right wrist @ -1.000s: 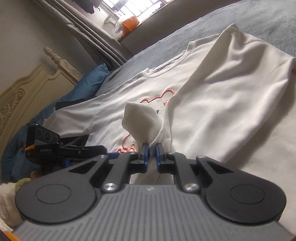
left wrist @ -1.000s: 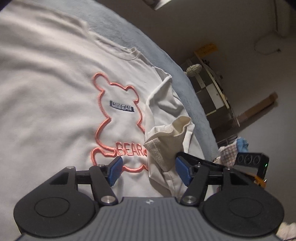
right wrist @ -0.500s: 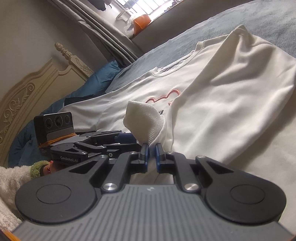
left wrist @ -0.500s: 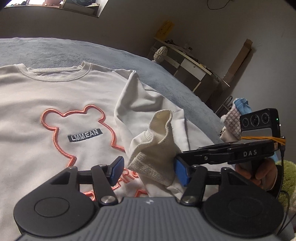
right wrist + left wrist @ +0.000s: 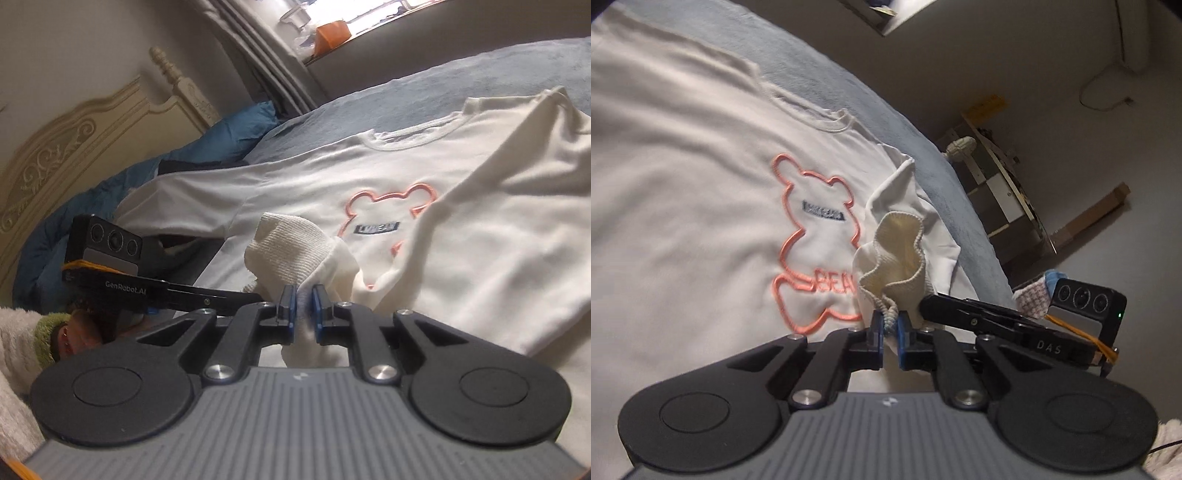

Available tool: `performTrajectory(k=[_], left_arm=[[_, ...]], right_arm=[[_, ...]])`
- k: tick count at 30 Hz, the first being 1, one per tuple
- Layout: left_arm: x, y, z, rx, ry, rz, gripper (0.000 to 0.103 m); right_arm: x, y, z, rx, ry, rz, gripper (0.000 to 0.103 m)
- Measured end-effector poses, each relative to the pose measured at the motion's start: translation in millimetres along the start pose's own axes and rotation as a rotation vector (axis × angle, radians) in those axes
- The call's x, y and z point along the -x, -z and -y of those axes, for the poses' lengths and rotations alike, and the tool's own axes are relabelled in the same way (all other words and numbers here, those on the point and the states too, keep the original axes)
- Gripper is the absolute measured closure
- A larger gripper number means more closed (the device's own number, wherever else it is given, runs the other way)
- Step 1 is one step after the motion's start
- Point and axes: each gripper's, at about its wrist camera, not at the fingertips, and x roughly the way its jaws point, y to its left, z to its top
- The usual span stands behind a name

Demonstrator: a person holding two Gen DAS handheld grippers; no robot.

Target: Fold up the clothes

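A grey-blue bed cover (image 5: 461,70) runs bare well beyond both tongs, out to a carved headboard (image 5: 74,147) far left of the right tongs. 1 white sweatshirt (image 5: 683,184) lies spread flat on it ahead of both tongs, its 1 orange bear outline (image 5: 388,206) carrying a dark patch too blurred to read and letters "BEA" showing. 1 sleeve lies folded across the chest; its ribbed cuff (image 5: 897,254) stands bunched up. The left tongs (image 5: 891,328) are clamped on the cuff's edge; the right tongs (image 5: 303,306) pinch the same cuff, marked "DAS" from the left view. The left body reads "GenRobot.AI".
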Motion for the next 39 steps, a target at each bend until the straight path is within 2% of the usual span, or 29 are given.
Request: performTrajectory(k=[4,10,12,14,15,17,22,25,28,30,31,32,33,39], left_arm=[[18.8,34.9,-18.3,0.141,-0.087,-0.022,0.096],[17.9,59.4,-30.9,0.197,-0.099,-0.071,0.094],[19.3,58.7,-27.9,0.17,-0.093,-0.069,0.086],[21.8,56.3,-22.6,0.133,-0.093,-0.054,0.066],[23.0,55.0,-19.8,0.114,-0.094,-0.045,0.063],[27.0,50.8,-12.0,0.065,-0.11,-0.008,0.049],[29.5,31.5,-10.2,0.055,-0.189,0.07,0.038],[20.0,15.4,-7.9,0.007,-0.279,0.101,0.033],[7.4,3.2,-5.2,-0.037,-0.32,0.094,0.04],[0.7,0.5,-1.6,-0.055,-0.32,0.091,0.052],[-2.4,0.9,-0.3,-0.059,-0.321,0.083,0.066],[-5.5,3.1,0.6,-0.063,-0.323,0.071,0.085],[-5.7,5.9,1.7,-0.063,-0.331,0.07,0.096],[0.2,22.0,8.5,-0.055,-0.382,0.095,0.096]], right_arm=[[-9.9,11.9,-17.7,0.054,0.013,-0.07,0.079],[-6.8,24.8,-21.2,0.044,0.065,-0.092,0.078],[-3.0,24.9,-23.6,0.053,0.09,-0.072,0.078],[0.2,22.7,-28.0,0.084,0.128,-0.057,0.078],[1.6,21.7,-29.4,0.098,0.146,-0.054,0.078],[4.7,19.6,-31.9,0.121,0.181,-0.047,0.078],[20.7,21.0,-24.6,0.046,0.197,0.004,0.078],[30.9,26.4,-17.9,-0.019,0.225,0.03,0.078],[42.8,30.6,-10.2,-0.087,0.261,0.067,0.078],[51.6,33.3,-4.7,-0.126,0.285,0.097,0.078],[55.8,34.4,-1.8,-0.142,0.295,0.109,0.078],[59.9,35.2,1.4,-0.154,0.306,0.119,0.078],[63.1,35.7,4.0,-0.162,0.318,0.126,0.078],[74.7,26.9,23.3,-0.198,0.392,0.168,0.078]])
